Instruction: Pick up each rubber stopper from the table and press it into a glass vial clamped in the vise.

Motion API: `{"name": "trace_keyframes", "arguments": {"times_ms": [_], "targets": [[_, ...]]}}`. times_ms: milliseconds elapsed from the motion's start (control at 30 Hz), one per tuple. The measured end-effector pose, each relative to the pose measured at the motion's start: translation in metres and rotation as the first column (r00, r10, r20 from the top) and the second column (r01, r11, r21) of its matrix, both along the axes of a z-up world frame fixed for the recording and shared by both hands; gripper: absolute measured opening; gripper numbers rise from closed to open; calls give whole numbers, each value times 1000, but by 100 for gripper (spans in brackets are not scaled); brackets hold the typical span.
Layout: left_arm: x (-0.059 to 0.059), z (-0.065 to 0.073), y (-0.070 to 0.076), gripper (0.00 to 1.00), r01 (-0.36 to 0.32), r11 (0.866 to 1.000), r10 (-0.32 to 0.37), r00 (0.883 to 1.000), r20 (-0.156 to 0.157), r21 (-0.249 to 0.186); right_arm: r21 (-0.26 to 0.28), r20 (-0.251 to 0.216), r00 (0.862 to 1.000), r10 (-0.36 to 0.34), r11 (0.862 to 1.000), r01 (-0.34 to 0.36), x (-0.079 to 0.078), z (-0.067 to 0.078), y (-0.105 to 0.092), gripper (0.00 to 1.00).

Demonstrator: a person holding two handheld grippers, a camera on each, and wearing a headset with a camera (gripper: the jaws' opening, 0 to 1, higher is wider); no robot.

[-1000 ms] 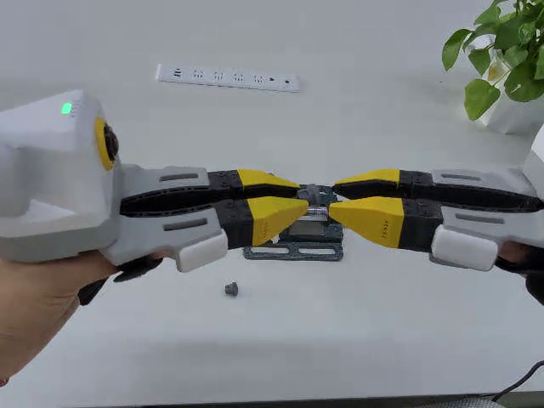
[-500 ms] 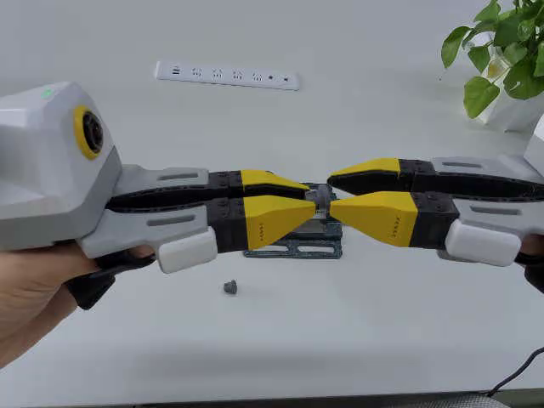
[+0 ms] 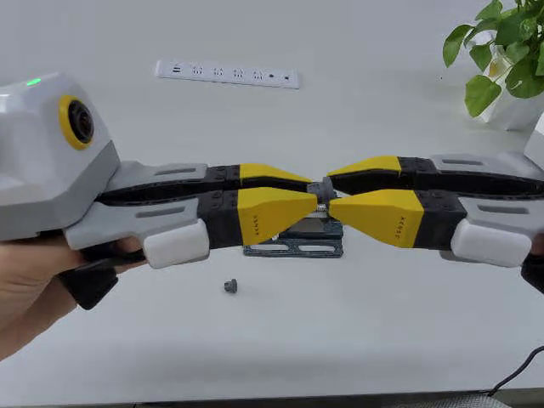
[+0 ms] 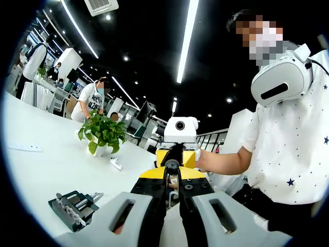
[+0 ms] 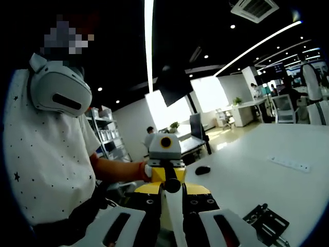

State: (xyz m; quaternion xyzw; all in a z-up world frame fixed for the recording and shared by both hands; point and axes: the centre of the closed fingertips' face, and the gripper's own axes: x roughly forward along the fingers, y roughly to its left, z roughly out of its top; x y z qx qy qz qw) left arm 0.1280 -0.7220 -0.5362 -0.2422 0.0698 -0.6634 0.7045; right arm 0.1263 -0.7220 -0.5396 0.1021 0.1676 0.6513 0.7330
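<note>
Fingers [image 3: 268, 214] of the left gripper [image 3: 312, 201]: yellow-tipped, drawn almost together, pinching what reads in the left gripper view as a small clear glass vial [image 3: 322, 205]. Fingers of the right gripper [image 3: 332, 202]: likewise nearly closed, nipping a dark grey rubber stopper [image 5: 172, 185] at their very tips. Position: both grippers level above the white table [image 3: 365, 340], tip to tip, with stopper and vial meeting between them, raised over a black metal vise [image 3: 293, 247]; whether anything is clamped in the vise cannot be told. Step in hand, by judgement: seating the stopper in the vial mouth. Handling notes: bring stopper and vial onto one axis before pushing; press straight along that axis, not at a slant, or the stopper may cock and pop aside; keep the pinch on the glass firm yet light, glass being slick and brittle; let the left gripper brace against the push, since the vial appears carried in the air and not in the vise. Count: grippers, two; stoppers, two, namely the one at the fingertips and a loose stopper [image 3: 230, 286] lying on the table just in front of the vise; vials made out, one; vises, one; white power strip [image 3: 228, 75], one, at the far side; green potted plant [image 3: 503, 51], one, far right corner.
</note>
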Motion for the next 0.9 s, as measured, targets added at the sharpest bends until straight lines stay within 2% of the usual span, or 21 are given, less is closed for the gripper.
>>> {"name": "trace_keyframes", "arguments": {"times_ms": [67, 533, 900], "targets": [[0, 0, 0, 3, 3, 1000, -3, 1000, -3, -3, -1, 5, 1000, 8, 1000, -8, -1, 0, 0, 8], [-4, 4, 2, 4, 28, 999, -29, 999, -27, -40, 2, 24, 999, 33, 999, -33, -4, 4, 2, 8], [-10, 7, 4, 4, 71, 995, -75, 996, -48, -69, 3, 35, 997, 66, 998, -66, -13, 8, 8, 7]]}}
